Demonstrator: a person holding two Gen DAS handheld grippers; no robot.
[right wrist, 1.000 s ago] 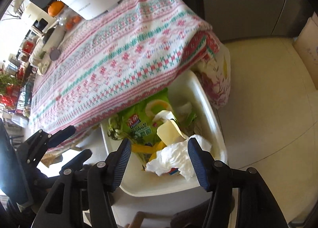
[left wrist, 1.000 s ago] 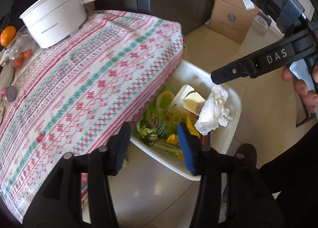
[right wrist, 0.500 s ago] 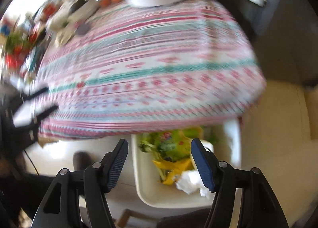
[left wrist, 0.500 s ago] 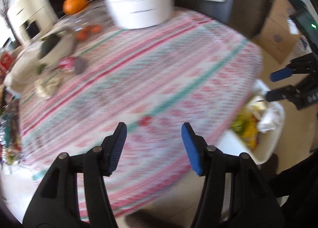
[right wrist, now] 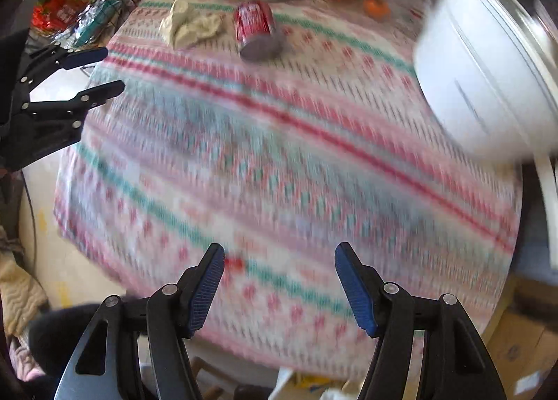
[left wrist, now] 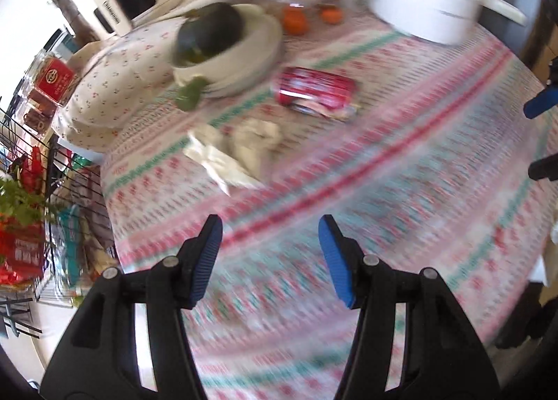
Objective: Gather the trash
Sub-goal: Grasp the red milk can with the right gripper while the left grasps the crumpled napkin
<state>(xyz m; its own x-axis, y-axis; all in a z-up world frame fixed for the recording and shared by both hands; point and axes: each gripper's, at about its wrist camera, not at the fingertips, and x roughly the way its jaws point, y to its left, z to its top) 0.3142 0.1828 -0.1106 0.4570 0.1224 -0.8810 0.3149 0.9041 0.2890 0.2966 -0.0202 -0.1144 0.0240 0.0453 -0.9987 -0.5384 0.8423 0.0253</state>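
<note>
Both hand-held grippers, left (left wrist: 270,255) and right (right wrist: 279,281), hang released, empty, over the counter (right wrist: 314,162); one can (right wrist: 256,30) lies sideways, base toward the right one, beside one crumpled tissue (right wrist: 190,24).

Both hand-held grippers (left wrist: 268,253) (right wrist: 279,281) agape, empty

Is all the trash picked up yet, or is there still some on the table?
Not yet. Both the left gripper and the right gripper are open and empty above the tablecloth. A red can lying on its side and crumpled tissue are left on the table to collect.
</note>
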